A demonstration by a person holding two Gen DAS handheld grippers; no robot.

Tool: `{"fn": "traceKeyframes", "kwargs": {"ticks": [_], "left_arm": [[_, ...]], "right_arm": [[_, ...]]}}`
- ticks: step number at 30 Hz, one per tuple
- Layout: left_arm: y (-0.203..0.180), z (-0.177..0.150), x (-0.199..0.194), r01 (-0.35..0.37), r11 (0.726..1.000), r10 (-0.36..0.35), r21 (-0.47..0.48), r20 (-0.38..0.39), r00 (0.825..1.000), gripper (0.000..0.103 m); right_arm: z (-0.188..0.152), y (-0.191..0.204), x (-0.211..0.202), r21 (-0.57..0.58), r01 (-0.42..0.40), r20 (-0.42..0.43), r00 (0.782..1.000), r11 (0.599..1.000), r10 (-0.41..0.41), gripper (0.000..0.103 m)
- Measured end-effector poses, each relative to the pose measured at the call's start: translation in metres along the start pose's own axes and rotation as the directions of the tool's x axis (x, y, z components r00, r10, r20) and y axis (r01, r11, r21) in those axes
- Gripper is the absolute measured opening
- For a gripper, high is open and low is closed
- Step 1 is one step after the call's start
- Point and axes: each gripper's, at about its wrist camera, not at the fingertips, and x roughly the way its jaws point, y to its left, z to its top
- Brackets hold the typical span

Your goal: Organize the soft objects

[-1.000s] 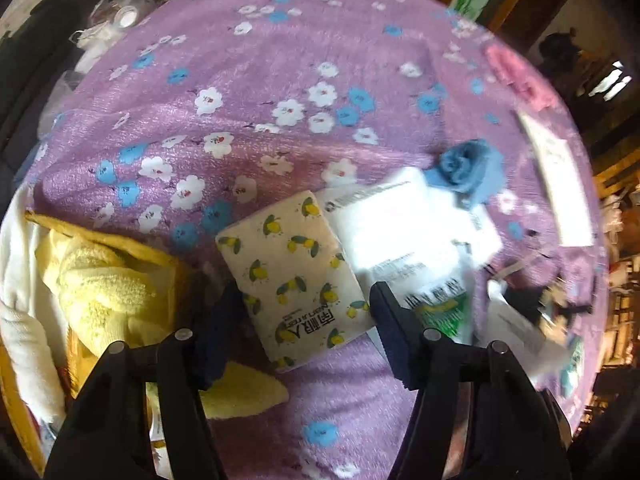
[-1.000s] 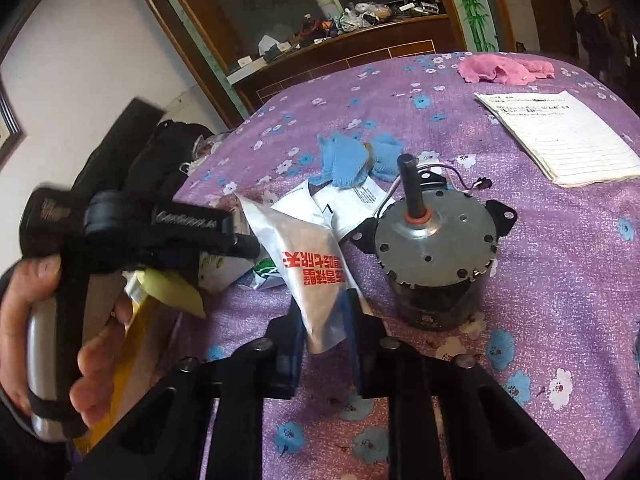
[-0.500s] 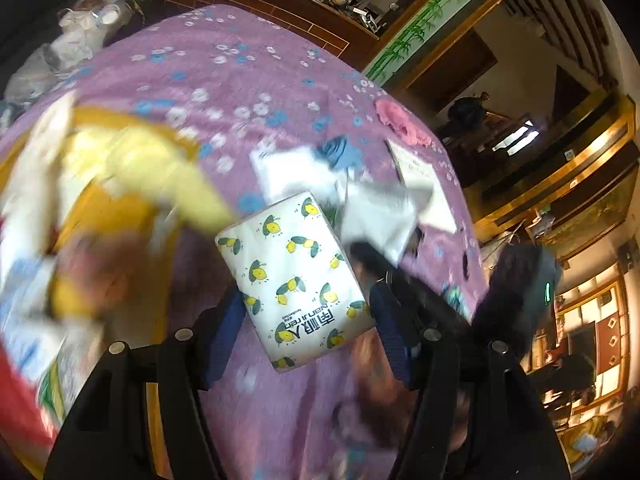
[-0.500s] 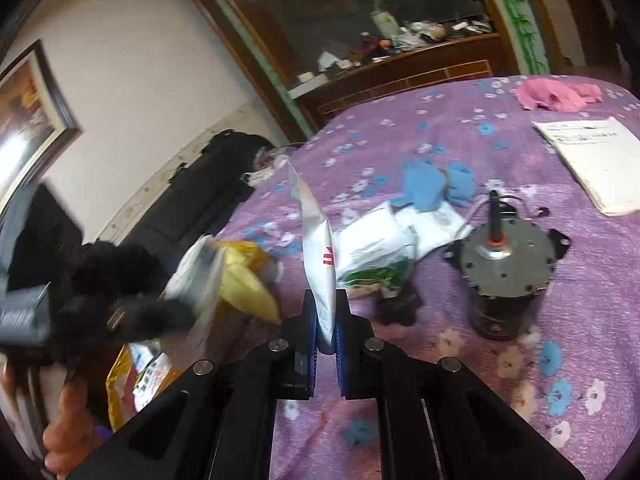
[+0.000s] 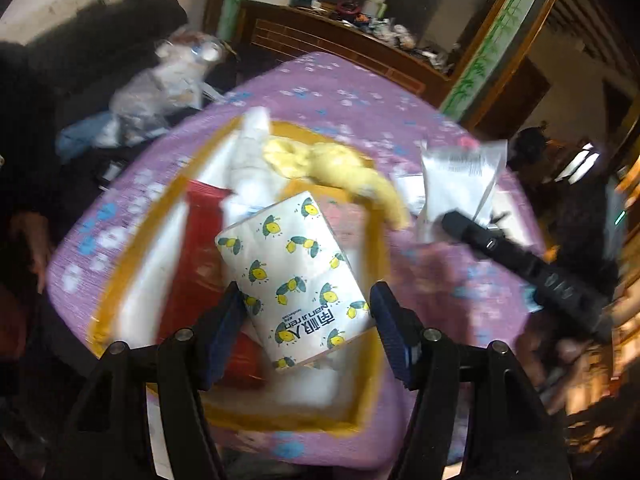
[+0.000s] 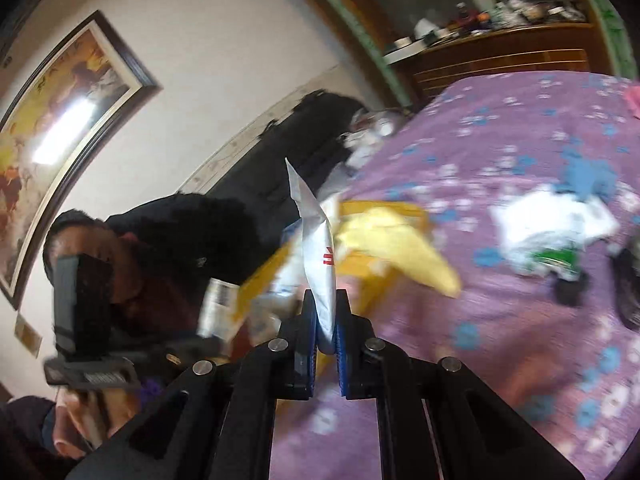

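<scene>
My left gripper [image 5: 306,294] is shut on a white tissue pack [image 5: 292,272] with a lemon print and holds it over a yellow box [image 5: 280,422]. A red item [image 5: 200,248], a white cloth [image 5: 248,152] and a yellow towel [image 5: 332,164] lie in the box, the towel drooping over its rim. My right gripper [image 6: 326,320] is shut on the lower edge of a silvery white packet [image 6: 318,264] with red print, held upright in the air beside the box [image 6: 260,284]. In the left wrist view that packet [image 5: 460,176] hangs to the right of the box.
The table wears a purple flowered cloth [image 6: 500,320]. White plastic bags [image 6: 552,228], a blue cloth [image 6: 588,176] and a dark motor [image 6: 628,280] lie on it to the right. A person [image 6: 168,248] in dark clothes sits at the left. A wooden cabinet [image 5: 340,52] stands behind.
My left gripper carried the tissue pack off the tablecloth to above the yellow box. My right gripper squeezed tight on the packet, lifted it away from the motor and swung left towards the box.
</scene>
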Motion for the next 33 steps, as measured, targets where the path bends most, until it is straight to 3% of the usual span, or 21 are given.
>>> {"fn": "traceKeyframes", "kwargs": {"ticks": [2,9,12,14,17,24,27,30,33], "left_arm": [[0.005,-0.003,0.006,-0.034,0.999,0.034,0.001,-0.002,0.999,0.063],[0.024,-0.002,0.015,-0.037,0.999,0.036,0.016,0.013,0.999,0.065],[0.032,-0.007,0.014,-0.012,1.0,0.012,0.016,0.012,1.0,0.066],[0.035,-0.009,0.013,0.001,1.0,-0.001,0.001,0.014,1.0,0.067],[0.034,-0.014,0.008,-0.006,1.0,0.007,-0.004,0.056,0.998,0.075],[0.021,-0.02,0.001,-0.068,0.998,0.065,0.018,0.129,0.99,0.079],[0.011,-0.021,-0.003,-0.084,0.996,0.077,0.038,0.172,0.982,0.079],[-0.002,-0.019,-0.001,-0.136,0.988,0.123,0.07,0.164,0.979,0.079],[-0.014,-0.016,-0.001,-0.11,0.989,0.098,0.096,0.129,0.987,0.079]], "right_arm": [[0.009,0.009,0.021,-0.01,-0.003,-0.035,0.999,1.0,0.002,0.007],[0.04,0.02,0.095,0.004,-0.038,-0.143,0.989,0.999,0.038,0.011],[0.054,0.015,0.125,0.022,-0.034,-0.181,0.983,0.999,0.038,0.021],[0.058,0.013,0.141,0.035,-0.021,-0.189,0.982,0.999,0.027,0.045],[0.058,0.015,0.134,0.047,-0.021,-0.14,0.99,0.999,0.028,0.069],[0.045,0.019,0.101,0.008,0.013,-0.074,0.997,1.0,-0.012,0.074],[0.031,0.018,0.077,-0.033,0.069,-0.03,0.997,0.997,-0.07,0.082],[0.022,0.014,0.058,-0.071,0.147,0.028,0.989,0.987,-0.145,0.086],[0.016,-0.005,0.038,-0.015,0.179,0.064,0.982,0.984,-0.177,0.09]]}}
